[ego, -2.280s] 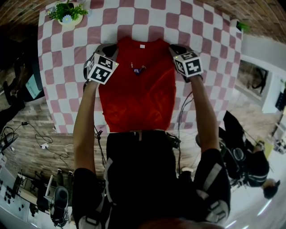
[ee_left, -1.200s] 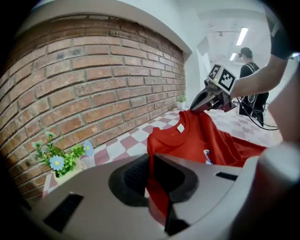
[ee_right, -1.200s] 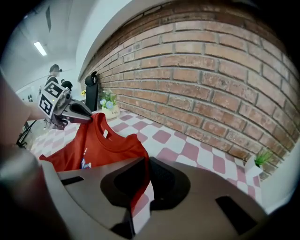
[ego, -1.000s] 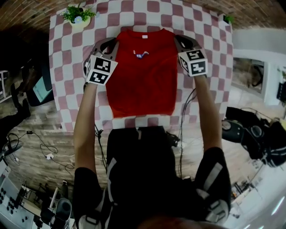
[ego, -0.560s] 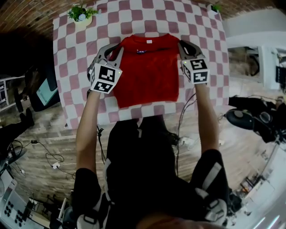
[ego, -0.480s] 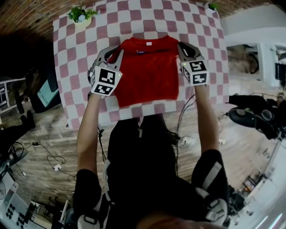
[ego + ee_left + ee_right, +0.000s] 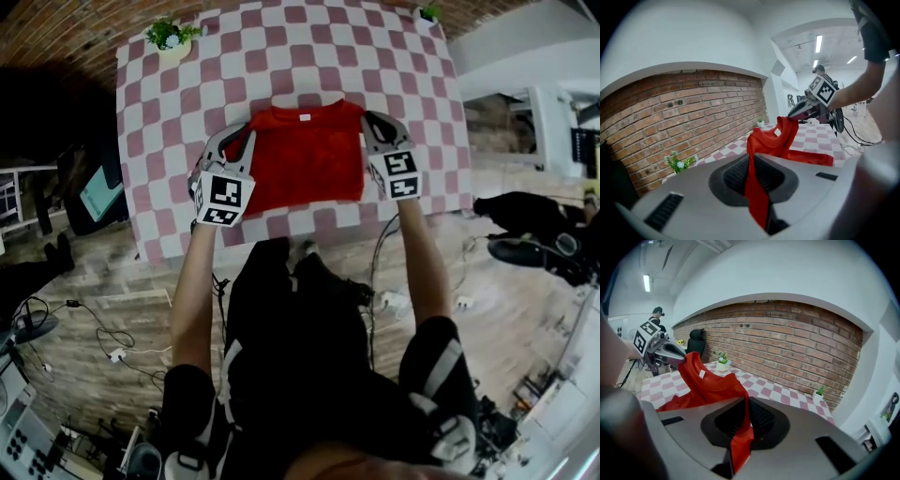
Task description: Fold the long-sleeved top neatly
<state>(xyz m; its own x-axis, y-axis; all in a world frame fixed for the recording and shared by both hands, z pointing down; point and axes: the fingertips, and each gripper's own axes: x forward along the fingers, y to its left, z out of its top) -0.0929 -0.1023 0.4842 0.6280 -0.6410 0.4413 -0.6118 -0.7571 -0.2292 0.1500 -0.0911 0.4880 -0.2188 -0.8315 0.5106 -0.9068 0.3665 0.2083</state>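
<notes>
Red top (image 7: 305, 155) at frame centre: upper edge raised off checkered worktop (image 7: 281, 56), lower part laid on it. Upper-left corner pinched in left tongs (image 7: 246, 133), upper-right corner in right tongs (image 7: 366, 120). Both forearms stretched forward, parallel, tongs angled downward.

Red brick wall (image 7: 797, 338) behind checkered desk (image 7: 291, 56); wood-plank floor (image 7: 103, 272); ceiling strip lights (image 7: 819, 43) on; small potted plants (image 7: 170, 37) at desk's far corners.
</notes>
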